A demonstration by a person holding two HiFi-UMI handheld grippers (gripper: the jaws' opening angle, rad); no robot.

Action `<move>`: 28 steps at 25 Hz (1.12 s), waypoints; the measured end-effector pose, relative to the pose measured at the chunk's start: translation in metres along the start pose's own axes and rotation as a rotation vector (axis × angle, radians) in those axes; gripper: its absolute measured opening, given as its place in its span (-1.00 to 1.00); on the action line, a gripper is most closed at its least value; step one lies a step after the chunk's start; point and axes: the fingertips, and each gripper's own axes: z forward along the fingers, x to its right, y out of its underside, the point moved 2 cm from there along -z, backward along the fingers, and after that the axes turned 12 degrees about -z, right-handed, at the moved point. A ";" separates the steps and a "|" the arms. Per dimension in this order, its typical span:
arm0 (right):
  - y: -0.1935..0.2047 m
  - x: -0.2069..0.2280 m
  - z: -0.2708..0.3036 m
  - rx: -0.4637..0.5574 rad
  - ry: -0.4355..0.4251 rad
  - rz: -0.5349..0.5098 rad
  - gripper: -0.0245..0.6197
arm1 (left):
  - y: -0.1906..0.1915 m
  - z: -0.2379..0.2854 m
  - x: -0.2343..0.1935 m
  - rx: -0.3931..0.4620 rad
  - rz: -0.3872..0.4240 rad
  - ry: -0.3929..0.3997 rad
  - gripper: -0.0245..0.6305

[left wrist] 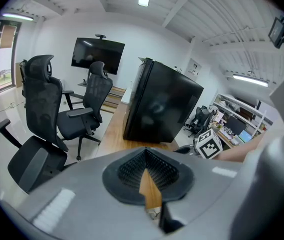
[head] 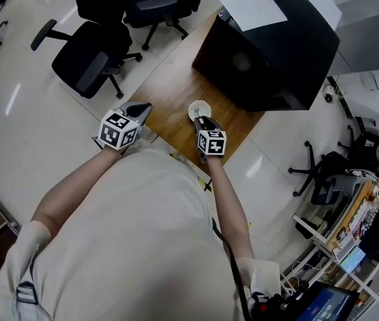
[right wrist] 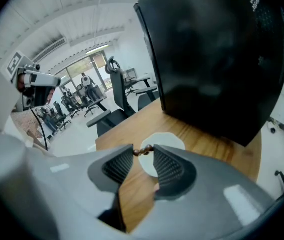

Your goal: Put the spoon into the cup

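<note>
your right gripper [right wrist: 143, 156] clamps the spoon [right wrist: 143, 151] by its brown handle beside the white cup [right wrist: 164, 140], left gripper [left wrist: 146, 154] closed and empty, so i'd say next centre it over the mouth and lower gently.

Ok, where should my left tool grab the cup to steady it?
Probably its side wall, coming in from your left. The cup stands upright, mouth up, and the right tool holding the spoon is at its near side, so keep the rim clear.
</note>
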 end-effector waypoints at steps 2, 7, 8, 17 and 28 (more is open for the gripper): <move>0.002 0.001 0.003 -0.003 0.000 0.002 -0.53 | 0.001 -0.003 -0.001 0.003 -0.002 -0.006 -0.93; 0.004 0.002 0.008 -0.011 -0.001 0.011 -0.53 | 0.002 -0.006 -0.003 0.005 -0.010 -0.015 -0.93; 0.006 0.002 0.009 -0.014 -0.002 0.012 -0.53 | 0.003 -0.006 -0.002 0.005 -0.011 -0.014 -0.93; 0.019 0.004 0.015 -0.042 -0.012 0.017 -0.53 | 0.004 -0.001 0.003 0.010 -0.008 0.001 -0.93; 0.031 0.003 0.014 -0.092 -0.010 0.019 -0.52 | 0.007 0.007 0.009 -0.001 -0.008 0.019 -0.93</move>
